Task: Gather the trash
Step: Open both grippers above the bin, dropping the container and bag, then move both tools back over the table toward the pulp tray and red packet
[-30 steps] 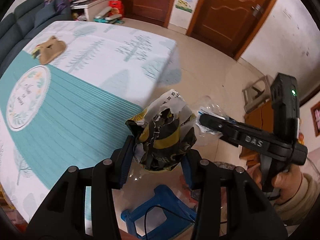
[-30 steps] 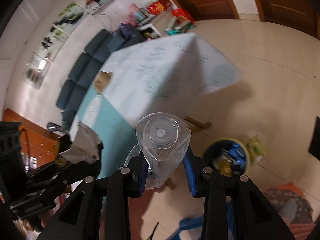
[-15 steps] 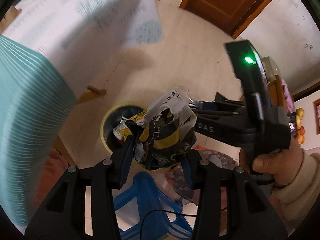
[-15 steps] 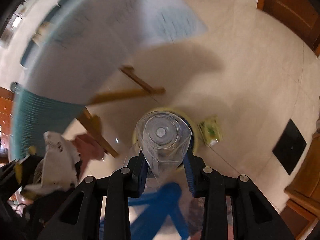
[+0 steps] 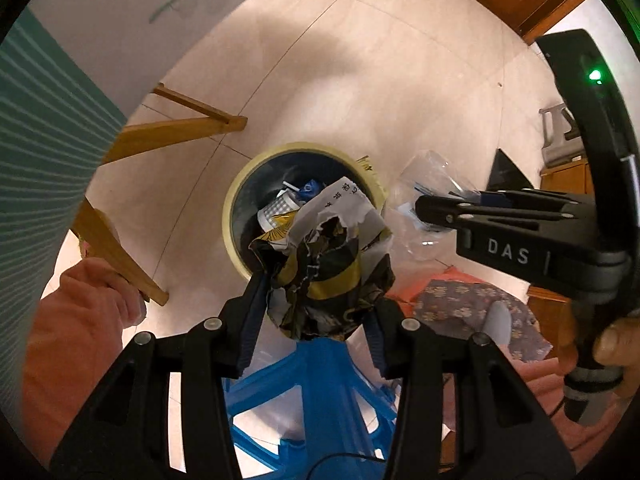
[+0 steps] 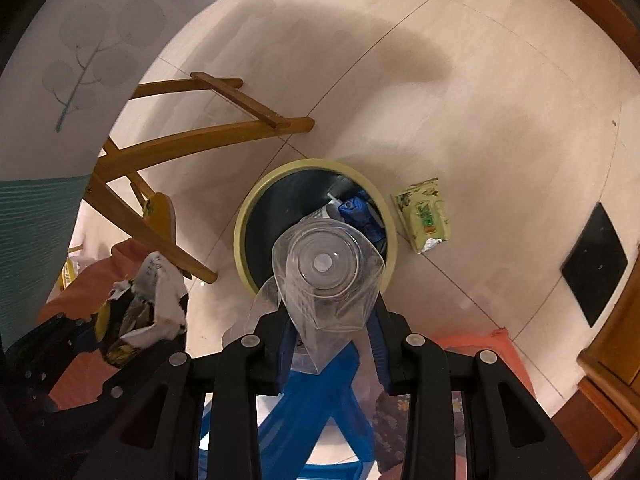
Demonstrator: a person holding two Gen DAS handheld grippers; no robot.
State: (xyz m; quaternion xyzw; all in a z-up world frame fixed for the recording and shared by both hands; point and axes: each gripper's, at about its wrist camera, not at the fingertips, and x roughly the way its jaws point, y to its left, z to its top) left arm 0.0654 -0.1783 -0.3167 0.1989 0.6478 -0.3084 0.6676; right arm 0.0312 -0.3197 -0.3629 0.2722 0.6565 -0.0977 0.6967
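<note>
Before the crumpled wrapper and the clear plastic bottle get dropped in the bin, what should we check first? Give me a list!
1. Left tool grips the crumpled wrapper: ok.
2. Right tool grips the clear plastic bottle: ok.
3. Wrapper hangs over the trash bin: cannot tell; it overlaps the near rim in the left wrist view.
4. Bottle is over the bin's opening: ok, judging by the right wrist view.
5. Bin has room: ok; some trash inside, dark space left.
6. No trash missed: not ok; a green packet lies on the floor beside the bin.
</note>
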